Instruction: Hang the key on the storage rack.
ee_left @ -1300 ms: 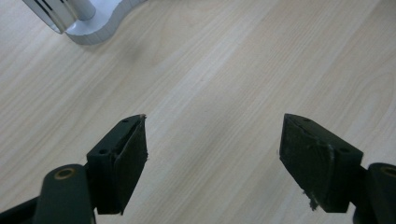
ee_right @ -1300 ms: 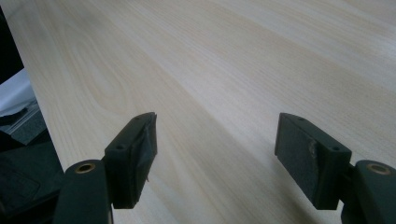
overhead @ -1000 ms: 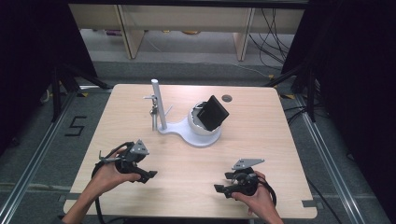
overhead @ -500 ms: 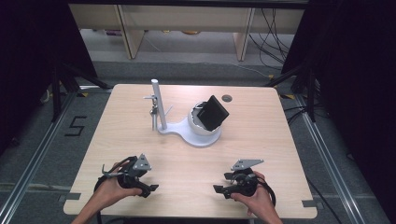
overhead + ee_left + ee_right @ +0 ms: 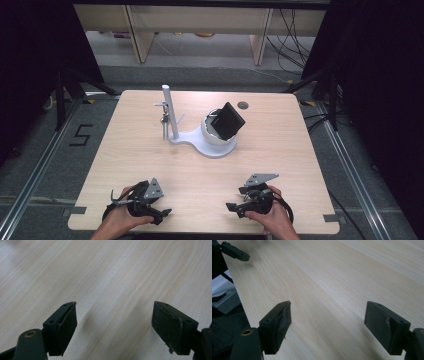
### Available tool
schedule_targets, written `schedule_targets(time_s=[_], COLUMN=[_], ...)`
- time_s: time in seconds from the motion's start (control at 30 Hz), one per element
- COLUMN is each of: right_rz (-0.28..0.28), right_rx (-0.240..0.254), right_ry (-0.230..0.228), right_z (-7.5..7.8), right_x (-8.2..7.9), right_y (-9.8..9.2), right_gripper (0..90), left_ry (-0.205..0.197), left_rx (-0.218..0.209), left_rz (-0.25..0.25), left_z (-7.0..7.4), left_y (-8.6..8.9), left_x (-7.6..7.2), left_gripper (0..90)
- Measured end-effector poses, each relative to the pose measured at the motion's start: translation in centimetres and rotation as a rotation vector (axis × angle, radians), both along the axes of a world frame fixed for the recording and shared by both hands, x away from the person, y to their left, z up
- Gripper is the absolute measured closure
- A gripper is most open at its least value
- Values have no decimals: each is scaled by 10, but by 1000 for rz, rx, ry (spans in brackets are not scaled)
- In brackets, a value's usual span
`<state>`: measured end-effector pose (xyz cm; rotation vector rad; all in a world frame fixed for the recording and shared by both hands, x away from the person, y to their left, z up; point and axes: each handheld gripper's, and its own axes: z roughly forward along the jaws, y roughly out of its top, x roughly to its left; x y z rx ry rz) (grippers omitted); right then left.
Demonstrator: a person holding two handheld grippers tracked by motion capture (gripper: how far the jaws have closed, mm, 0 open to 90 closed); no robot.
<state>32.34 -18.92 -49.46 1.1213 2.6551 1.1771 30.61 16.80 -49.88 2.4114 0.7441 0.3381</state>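
Sliding back toward the near edge and sinking, the left gripper [image 5: 162, 214] is now resting low on the surface [image 5: 280, 140] with its fingers [image 5: 62, 326] released and empty, while the right gripper [image 5: 231, 206], staying put, has just been spreading its own fingers [image 5: 277, 322] with nothing between them. Farther off, well apart from both and slightly nearer the right hand, the white stand [image 5: 207, 142] is carrying a tilted black block [image 5: 227, 120] beside its upright post [image 5: 169, 112]; both gripper views are showing bare wood between the fingers, so the high view is giving that bearing.

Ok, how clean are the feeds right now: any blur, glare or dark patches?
High view: table evenly lit, surroundings nearly black. Left gripper view: wood grain soft, a pale glare patch top left. Right gripper view: near jaws soft, faint shadows under them, no glare.
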Motion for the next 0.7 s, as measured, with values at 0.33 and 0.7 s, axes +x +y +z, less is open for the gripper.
schedule_targets(time_s=[0.33, 0.7], right_rz=[12, 32], right_rx=[-10, -14], right_ry=[-5, -7], right_z=[-2, -5], right_x=[-2, 0], right_y=[4, 4], right_gripper=[186, 190], left_ry=[0, 18], left_rx=[-8, -8], left_rz=[-2, 2], left_z=[-4, -9], left_y=[-4, -1], left_x=[-8, -6], left_gripper=[188, 172])
